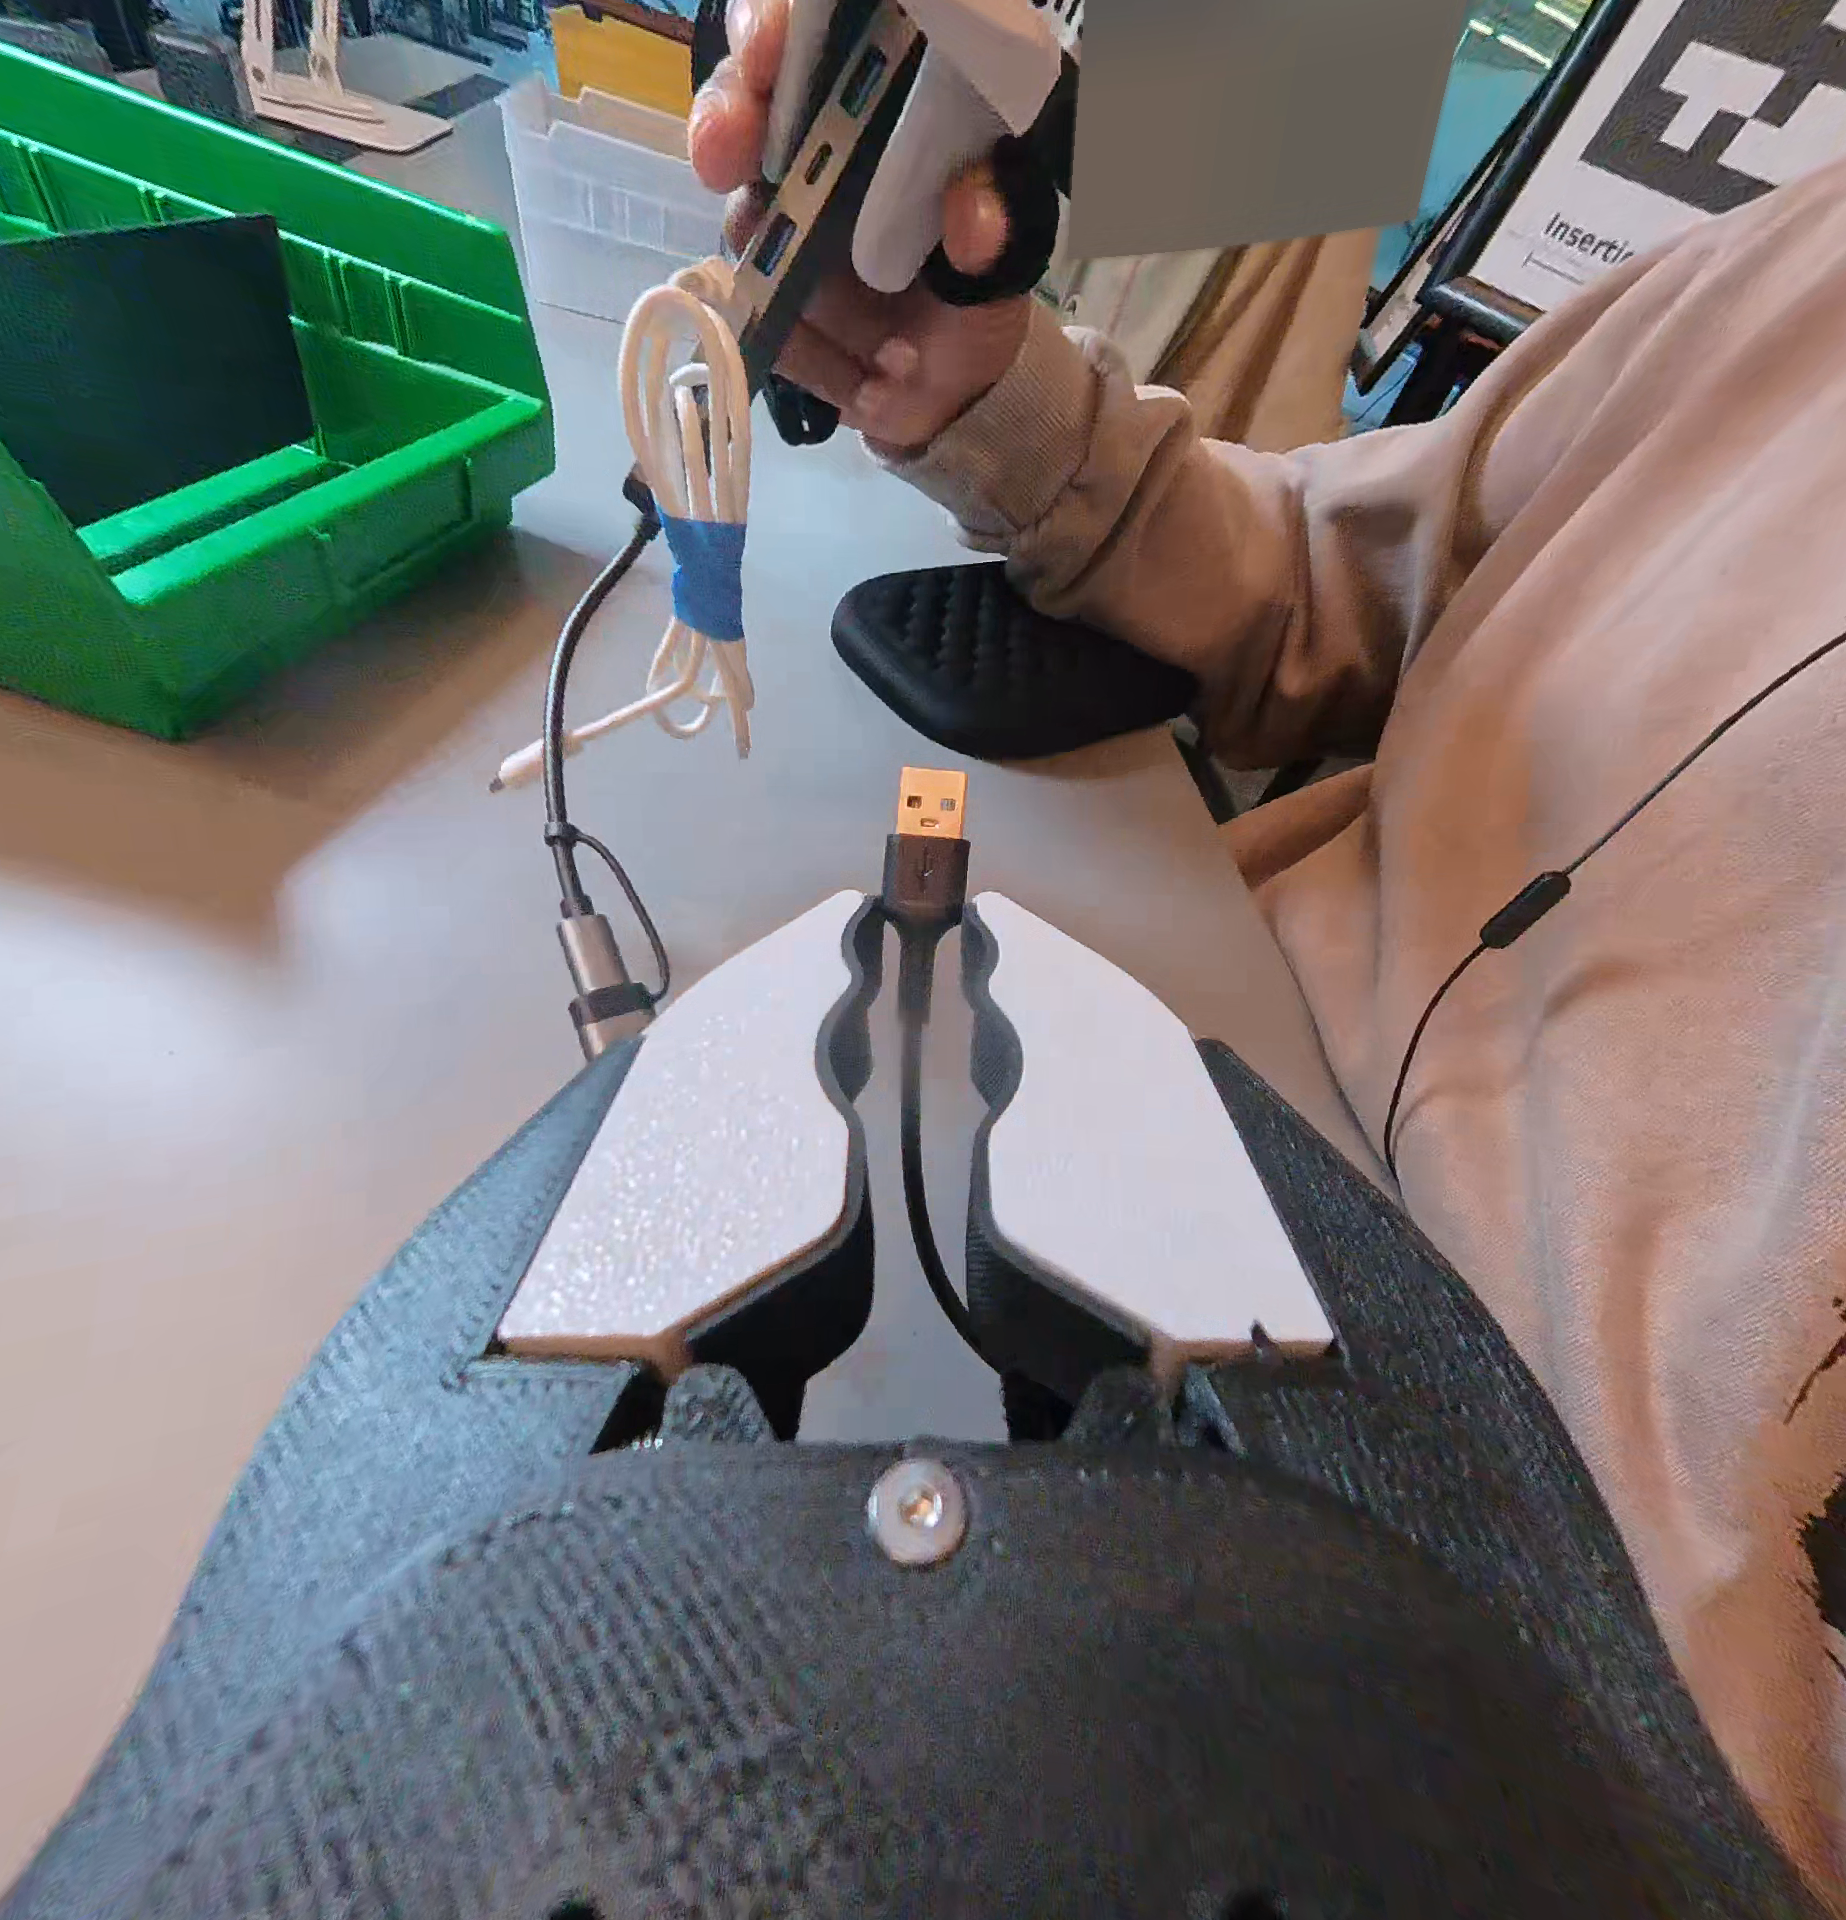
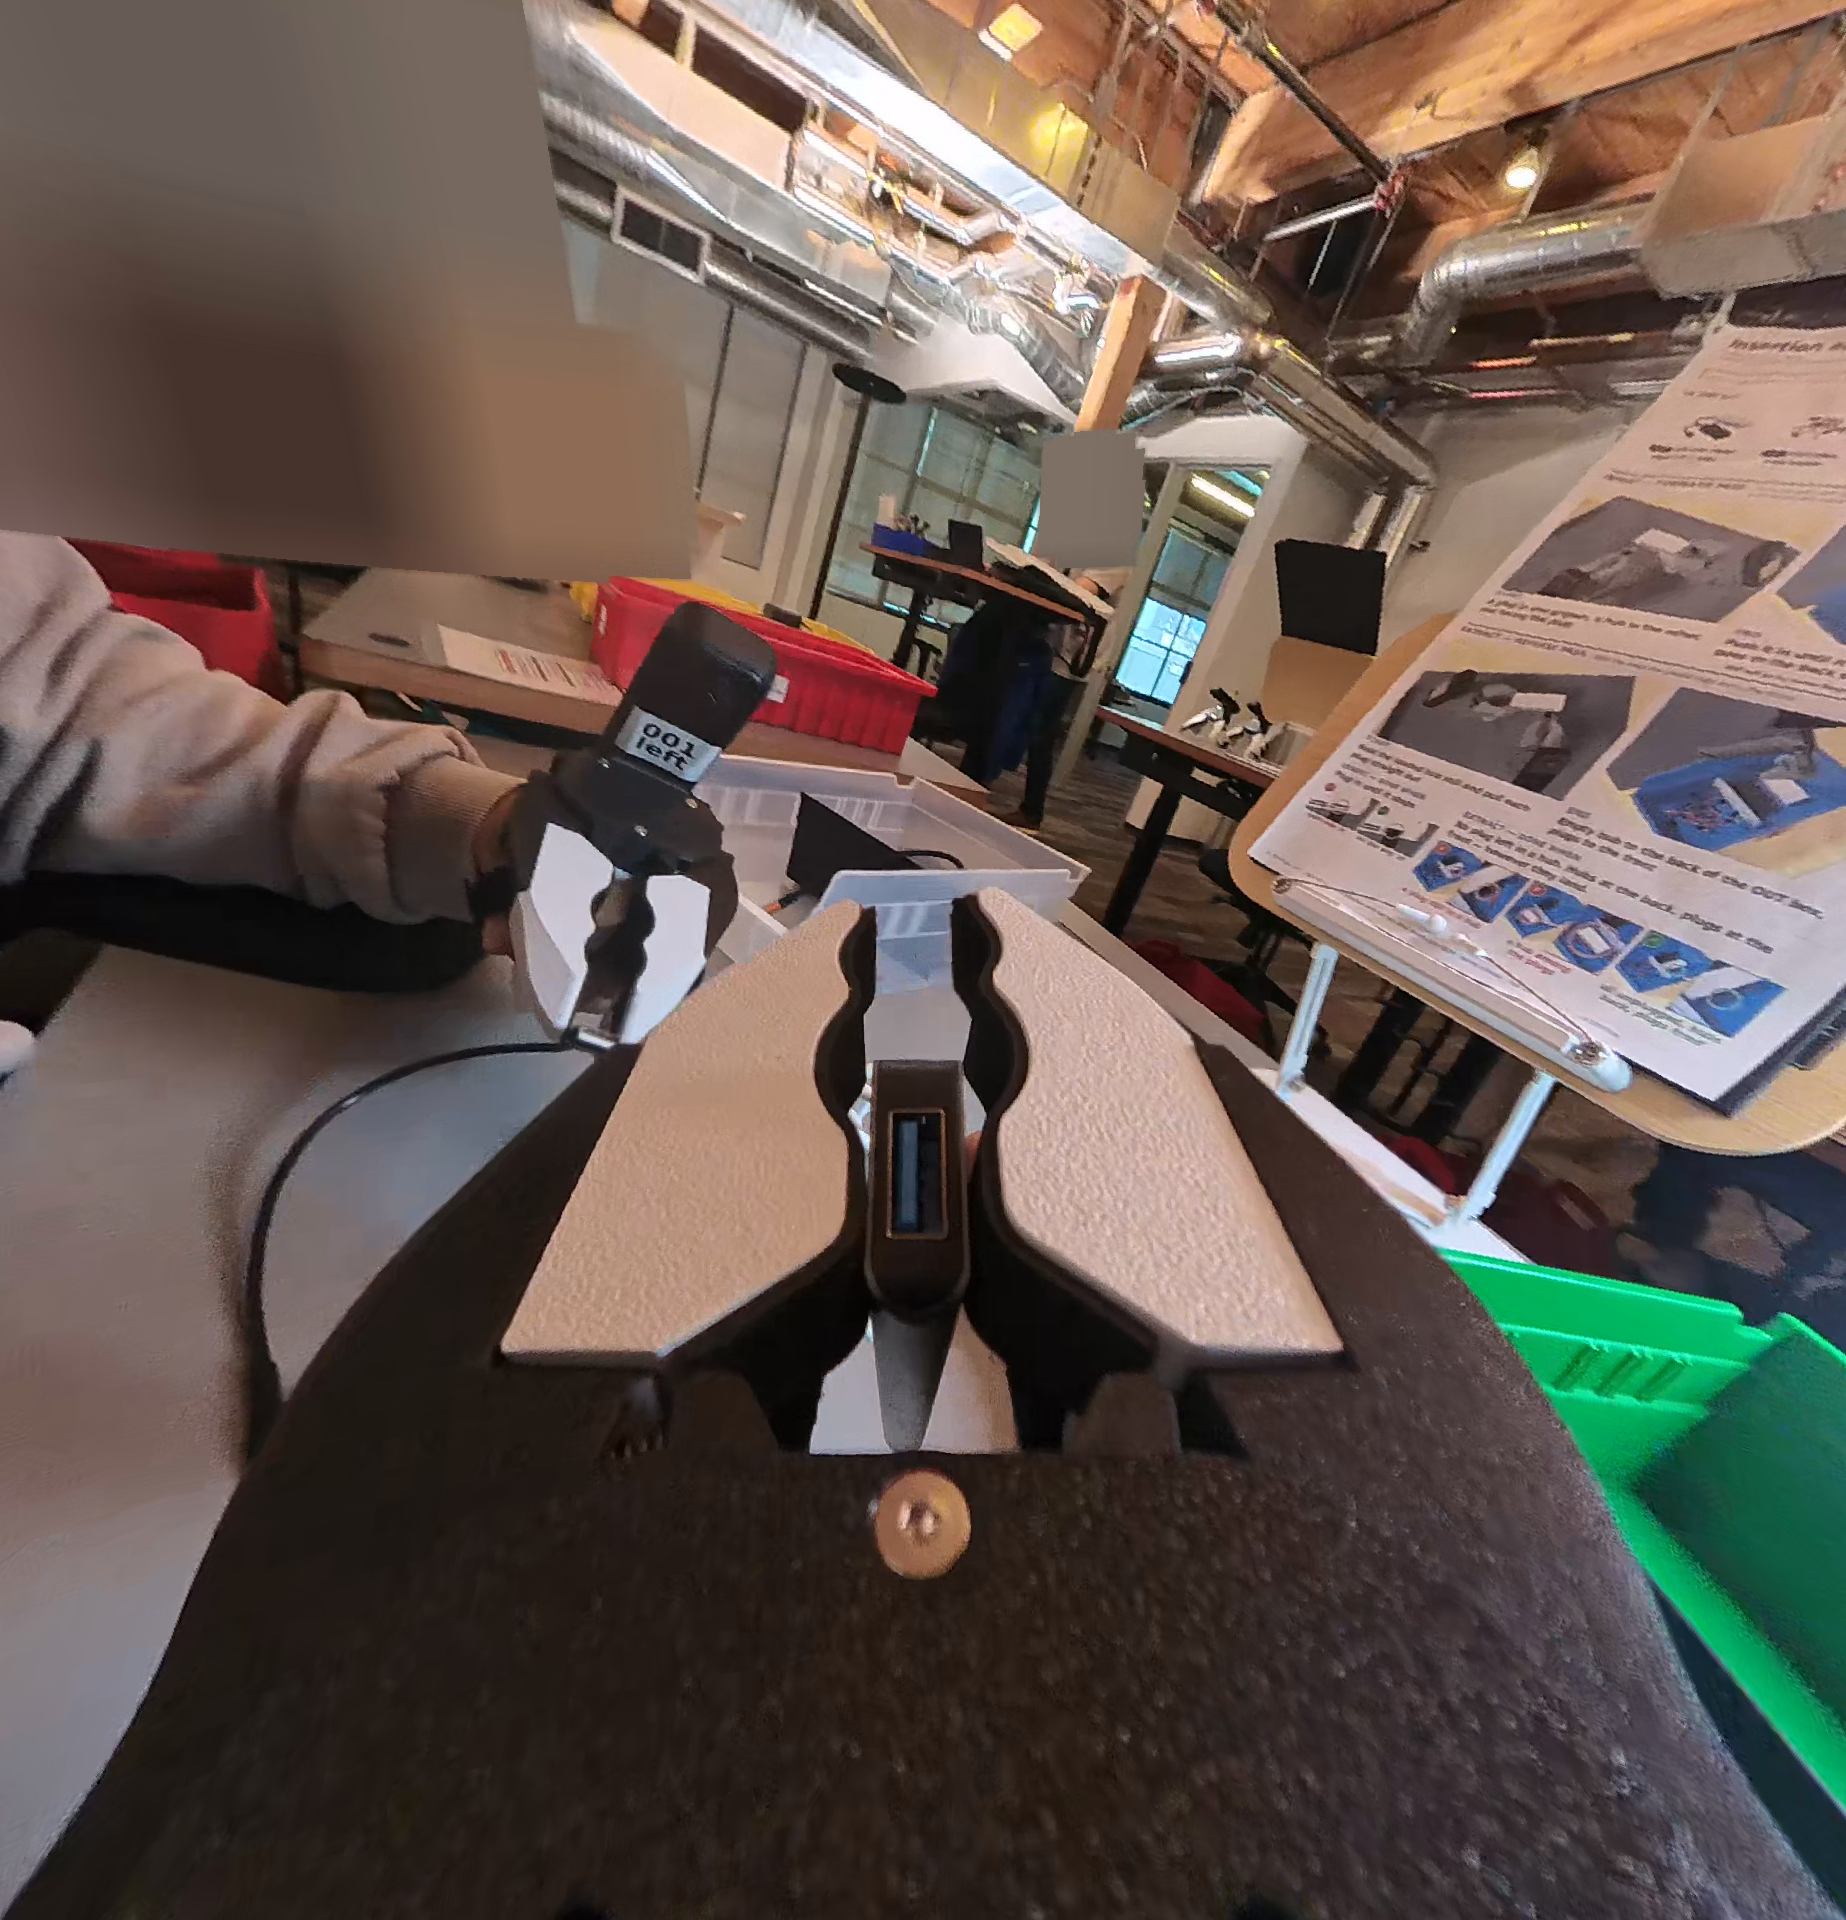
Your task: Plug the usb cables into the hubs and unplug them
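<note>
Green bin (image 1: 275, 582), blue-taped white cable (image 1: 690, 499), black hub (image 2: 914, 1184)

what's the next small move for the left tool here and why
Probably carry the left tool up and forward toward the hub held in the right tool, lining the plug with a free port. The USB-A plug is clamped at the tips, its metal end sticking out, still well short of the hub. The hub's ports face it, and one blue port shows empty.

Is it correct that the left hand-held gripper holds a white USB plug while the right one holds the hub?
Not quite: the USB plug in the left hand-held gripper is black with a metal tip, as the left wrist view shows. The right hand-held gripper does hold the hub.
</note>
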Demonstrator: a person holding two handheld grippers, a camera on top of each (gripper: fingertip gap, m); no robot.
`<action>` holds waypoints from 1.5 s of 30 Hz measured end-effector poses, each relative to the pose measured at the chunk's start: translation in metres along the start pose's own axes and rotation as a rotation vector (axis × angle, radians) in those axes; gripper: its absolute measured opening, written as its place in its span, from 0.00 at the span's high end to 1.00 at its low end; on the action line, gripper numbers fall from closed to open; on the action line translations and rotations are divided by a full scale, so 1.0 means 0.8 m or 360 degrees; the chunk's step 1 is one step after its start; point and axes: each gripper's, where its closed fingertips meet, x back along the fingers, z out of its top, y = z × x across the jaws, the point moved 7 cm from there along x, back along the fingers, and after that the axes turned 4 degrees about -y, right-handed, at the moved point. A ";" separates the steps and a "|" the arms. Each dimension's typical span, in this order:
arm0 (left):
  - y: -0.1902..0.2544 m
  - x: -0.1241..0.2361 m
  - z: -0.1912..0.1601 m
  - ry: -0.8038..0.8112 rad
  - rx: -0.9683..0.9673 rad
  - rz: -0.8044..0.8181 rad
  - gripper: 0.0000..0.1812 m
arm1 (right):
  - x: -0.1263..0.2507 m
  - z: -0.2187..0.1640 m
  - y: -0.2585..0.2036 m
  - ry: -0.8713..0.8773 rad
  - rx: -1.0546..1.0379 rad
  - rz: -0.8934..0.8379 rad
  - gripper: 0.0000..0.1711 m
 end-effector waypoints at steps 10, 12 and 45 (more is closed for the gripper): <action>-0.020 -0.005 -0.015 -0.0237 -0.0062 0.0365 0.92 | -0.005 -0.003 -0.004 0.0070 -0.0140 0.0121 0.92; -0.021 0.003 -0.009 -0.0183 -0.0089 0.0427 0.92 | -0.007 -0.005 -0.004 0.0066 -0.0149 0.0126 0.92; -0.036 -0.052 0.079 -0.0242 -0.1236 0.0529 0.94 | -0.032 -0.011 -0.030 -0.0334 0.0243 0.0095 0.86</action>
